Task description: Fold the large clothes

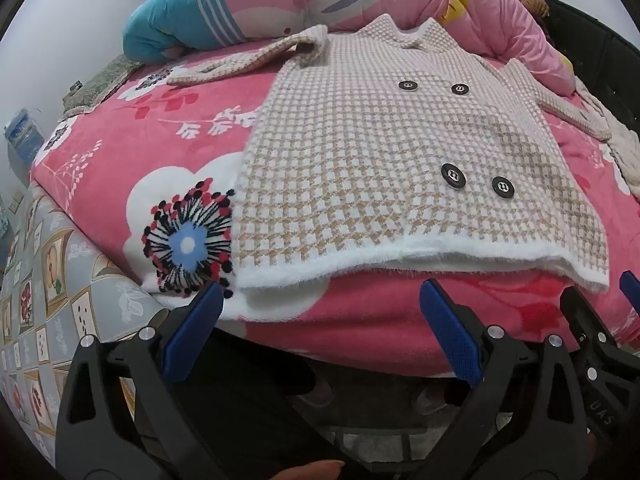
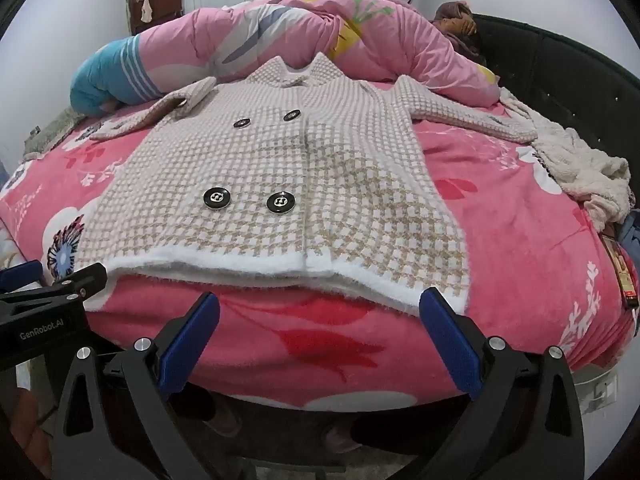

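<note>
Both the left gripper [image 1: 322, 300] and right gripper [image 2: 320, 312] are held with jaws wide apart and empty, just short of the fuzzy white hem; folding is judged not yet begun, a hem grasp being called for. The thick checked knit coat [image 2: 280, 184] is spread flat, buttoned, on the plush pink blanket [image 2: 300, 344]

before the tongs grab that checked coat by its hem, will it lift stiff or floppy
Probably floppy: the checked coat lies draped flat on the blanket, and its fuzzy white hem sags in waves. It looks thick and knitted, so likely heavyish. The spread sleeves would probably dangle.
</note>
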Demonstrator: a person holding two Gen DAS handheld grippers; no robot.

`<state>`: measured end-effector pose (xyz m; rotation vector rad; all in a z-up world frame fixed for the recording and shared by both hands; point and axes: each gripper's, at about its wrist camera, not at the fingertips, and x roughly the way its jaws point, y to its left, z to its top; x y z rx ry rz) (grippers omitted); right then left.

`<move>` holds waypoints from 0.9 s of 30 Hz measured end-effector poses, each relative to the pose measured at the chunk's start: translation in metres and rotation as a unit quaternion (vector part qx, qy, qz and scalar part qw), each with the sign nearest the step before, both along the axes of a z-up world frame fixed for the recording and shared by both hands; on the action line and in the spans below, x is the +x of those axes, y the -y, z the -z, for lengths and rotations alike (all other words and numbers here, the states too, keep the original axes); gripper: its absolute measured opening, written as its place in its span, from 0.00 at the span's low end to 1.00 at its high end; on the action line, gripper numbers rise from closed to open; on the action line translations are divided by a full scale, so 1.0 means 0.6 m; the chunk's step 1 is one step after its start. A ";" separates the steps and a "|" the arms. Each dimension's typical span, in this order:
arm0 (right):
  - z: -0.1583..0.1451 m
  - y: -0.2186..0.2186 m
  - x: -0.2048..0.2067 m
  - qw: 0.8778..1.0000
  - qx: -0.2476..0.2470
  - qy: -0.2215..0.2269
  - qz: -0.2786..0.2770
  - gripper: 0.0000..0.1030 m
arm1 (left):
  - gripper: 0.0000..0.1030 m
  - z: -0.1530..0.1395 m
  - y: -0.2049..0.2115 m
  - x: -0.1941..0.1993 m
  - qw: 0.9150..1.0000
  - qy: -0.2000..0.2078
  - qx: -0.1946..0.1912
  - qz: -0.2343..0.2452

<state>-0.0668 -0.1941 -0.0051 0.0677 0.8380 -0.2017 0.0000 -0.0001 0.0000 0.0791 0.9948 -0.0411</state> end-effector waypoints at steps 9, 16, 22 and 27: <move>0.000 0.006 0.000 1.000 0.004 0.001 -0.001 0.95 | 0.92 0.000 0.000 0.000 1.000 0.002 0.000 0.000; -0.001 0.001 0.001 1.000 0.002 0.000 0.000 0.95 | 0.92 0.000 0.000 0.000 1.000 0.000 -0.001 0.000; -0.001 -0.001 0.001 1.000 0.003 0.000 0.000 0.95 | 0.92 -0.001 0.000 0.000 1.000 0.000 -0.001 0.000; -0.002 -0.001 0.001 1.000 0.003 0.000 0.000 0.95 | 0.92 -0.001 0.000 0.000 1.000 0.000 0.000 0.000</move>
